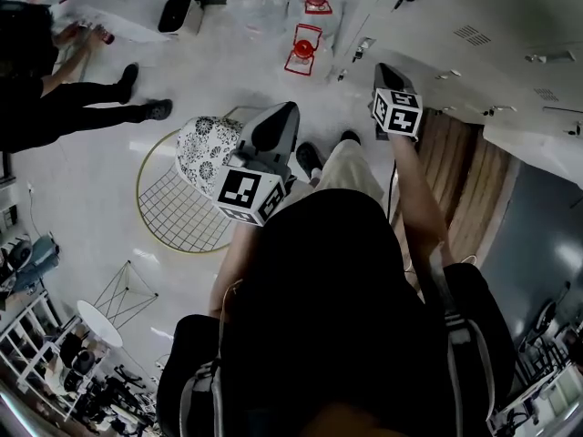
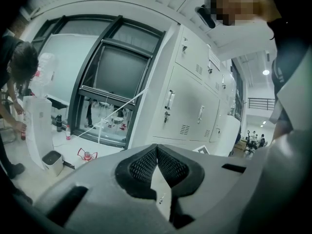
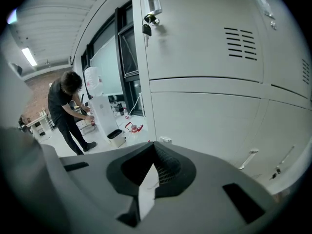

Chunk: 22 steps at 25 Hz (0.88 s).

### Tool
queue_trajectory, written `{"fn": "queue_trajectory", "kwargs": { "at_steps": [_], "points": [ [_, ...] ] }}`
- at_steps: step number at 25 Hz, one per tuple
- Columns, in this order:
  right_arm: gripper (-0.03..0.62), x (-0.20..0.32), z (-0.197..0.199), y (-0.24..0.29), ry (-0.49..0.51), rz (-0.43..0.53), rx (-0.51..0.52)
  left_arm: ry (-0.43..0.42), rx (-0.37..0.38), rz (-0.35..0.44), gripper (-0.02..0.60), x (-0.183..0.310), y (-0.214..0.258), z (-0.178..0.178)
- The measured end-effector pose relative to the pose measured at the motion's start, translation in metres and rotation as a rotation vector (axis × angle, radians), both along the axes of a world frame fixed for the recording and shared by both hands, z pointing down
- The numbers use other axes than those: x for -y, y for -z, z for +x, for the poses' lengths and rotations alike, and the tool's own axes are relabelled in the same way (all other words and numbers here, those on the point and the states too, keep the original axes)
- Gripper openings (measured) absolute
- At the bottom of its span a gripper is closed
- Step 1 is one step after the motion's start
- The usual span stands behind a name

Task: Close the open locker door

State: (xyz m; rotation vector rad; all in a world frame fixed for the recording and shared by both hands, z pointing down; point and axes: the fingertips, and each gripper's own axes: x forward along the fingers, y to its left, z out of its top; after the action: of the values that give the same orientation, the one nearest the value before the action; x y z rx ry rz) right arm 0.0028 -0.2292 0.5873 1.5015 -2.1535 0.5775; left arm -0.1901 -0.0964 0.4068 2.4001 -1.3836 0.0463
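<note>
Both tools are shut with nothing between the jaws: the left tool (image 2: 156, 150) is raised facing the lockers (image 1: 492, 35), and the right tool (image 3: 154, 147) is near their closed fronts, probably readied to push rather than grasp. What looks like the open locker door (image 1: 537, 144) juts from the lockers beyond the right tool, untouched.

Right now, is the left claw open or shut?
Shut. In the left gripper view, the left claw has its jaws meeting at the tips, nothing between them.
</note>
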Motion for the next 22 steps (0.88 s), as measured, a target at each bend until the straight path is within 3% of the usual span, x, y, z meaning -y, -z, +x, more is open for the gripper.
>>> {"fn": "queue_trajectory", "kwargs": {
  "at_steps": [11,22],
  "points": [
    [0.003,-0.026,0.020,0.037,0.102,0.065,0.030,0.004,-0.002,0.011,0.018,-0.014,0.016,0.047],
    [0.003,-0.088,0.044,0.100,0.204,0.155,0.088,0.016,-0.024,0.046,0.018,-0.052,0.035,0.110]
  ]
}}
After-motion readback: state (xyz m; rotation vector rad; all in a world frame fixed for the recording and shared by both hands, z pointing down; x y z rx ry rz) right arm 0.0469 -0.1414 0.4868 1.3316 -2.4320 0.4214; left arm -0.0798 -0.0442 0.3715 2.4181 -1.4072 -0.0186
